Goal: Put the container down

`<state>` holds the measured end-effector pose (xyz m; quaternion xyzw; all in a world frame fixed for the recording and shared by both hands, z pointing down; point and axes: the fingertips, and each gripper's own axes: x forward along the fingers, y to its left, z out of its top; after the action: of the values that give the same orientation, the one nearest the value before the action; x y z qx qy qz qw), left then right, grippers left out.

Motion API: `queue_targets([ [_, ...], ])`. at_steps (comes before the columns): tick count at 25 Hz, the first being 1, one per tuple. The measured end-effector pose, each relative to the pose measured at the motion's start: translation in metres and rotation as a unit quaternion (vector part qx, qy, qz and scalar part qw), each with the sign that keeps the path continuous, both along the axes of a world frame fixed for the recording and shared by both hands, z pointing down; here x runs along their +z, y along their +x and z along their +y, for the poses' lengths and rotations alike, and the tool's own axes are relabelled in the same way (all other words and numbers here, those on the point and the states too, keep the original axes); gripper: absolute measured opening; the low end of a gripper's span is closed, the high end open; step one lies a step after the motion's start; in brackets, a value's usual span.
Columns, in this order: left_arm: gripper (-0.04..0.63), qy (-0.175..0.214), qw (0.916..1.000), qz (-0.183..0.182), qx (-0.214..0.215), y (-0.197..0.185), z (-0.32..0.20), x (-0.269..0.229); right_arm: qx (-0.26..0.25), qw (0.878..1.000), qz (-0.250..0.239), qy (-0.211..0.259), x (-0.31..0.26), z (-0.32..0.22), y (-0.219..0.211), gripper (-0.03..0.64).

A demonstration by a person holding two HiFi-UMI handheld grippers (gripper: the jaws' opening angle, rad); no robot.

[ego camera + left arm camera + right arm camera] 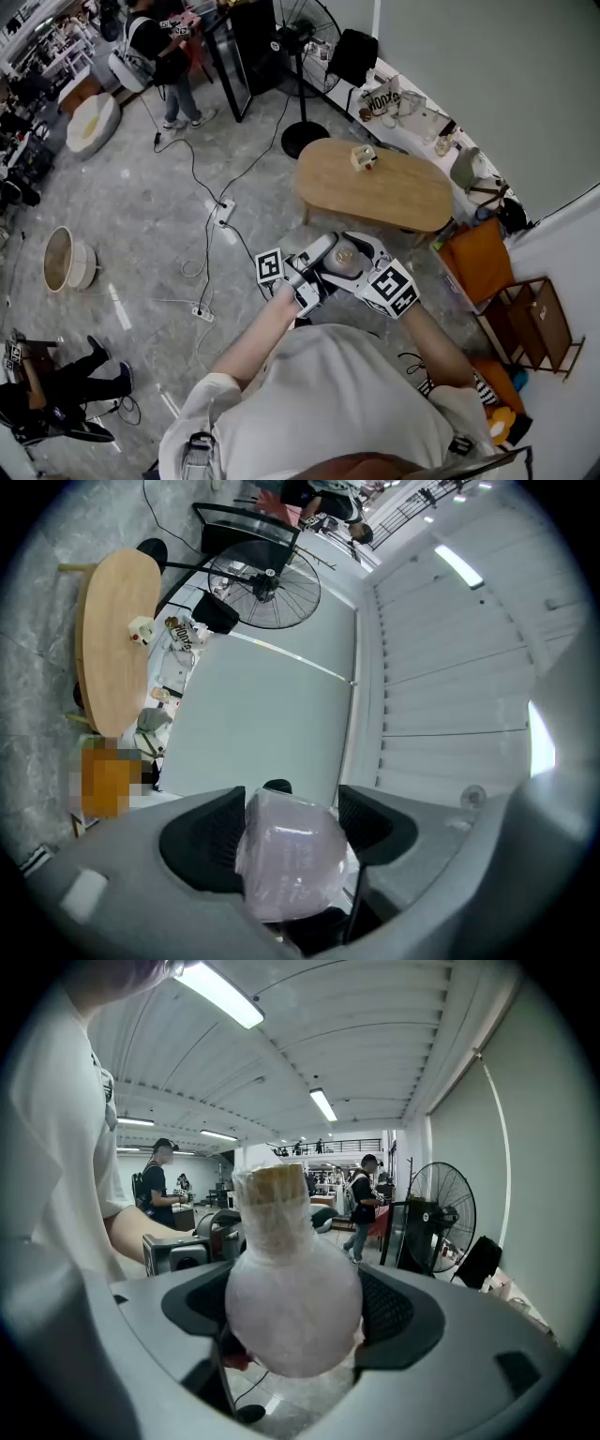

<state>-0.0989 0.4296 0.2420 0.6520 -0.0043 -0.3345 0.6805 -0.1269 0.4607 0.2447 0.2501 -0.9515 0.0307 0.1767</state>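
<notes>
**Two tools hold a wrapped container at chest height, well apart from the bench**

Both tools meet close in front of the person's chest, over bare grey floor (pixel 141 216). The right tool (pixel 295 1321) is clamped on the container (pixel 291 1283), its dark ribbed pads pressing either side of the round belly. The container is bulb-shaped with a short neck, cloudy white, and looks wrapped in clear film. The left tool (pixel 286 832) is closed on a pale wrapped piece (pixel 291 855). Whether that is another part of the same container cannot be told.

From above, the container (pixel 342 255) shows as a round tan-topped shape between the two tools.

The oval wooden bench (pixel 412 202) stands ahead, near the wall. It is bare except for a small pale object (pixel 364 157) towards its far edge.

To set the container down well, it probably needs carrying out over an open stretch of the bench, away from that object. Keep the neck up and lower it until the base takes the weight. Only then should the jaws part, one tool first. The round belly and slick film suggest it could slip or roll if let go early or tilted.

As for contents, the walls are too cloudy to see through. The neck ends in a tan band, which may be a cap or a filling.
</notes>
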Motion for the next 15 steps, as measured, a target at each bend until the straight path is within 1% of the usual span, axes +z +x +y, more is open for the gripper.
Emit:
queue_targets([
  [8, 0.302, -0.004, 0.9999, 0.01, -0.002, -0.003, 0.002, 0.001, 0.005, 1.0, 0.0, 0.0, 0.001, 0.002, -0.003, 0.397],
  [15, 0.302, -0.008, 0.9999, 0.008, 0.002, -0.017, 0.005, 0.006, 0.013, 1.0, -0.007, -0.006, 0.007, 0.005, -0.017, 0.397],
])
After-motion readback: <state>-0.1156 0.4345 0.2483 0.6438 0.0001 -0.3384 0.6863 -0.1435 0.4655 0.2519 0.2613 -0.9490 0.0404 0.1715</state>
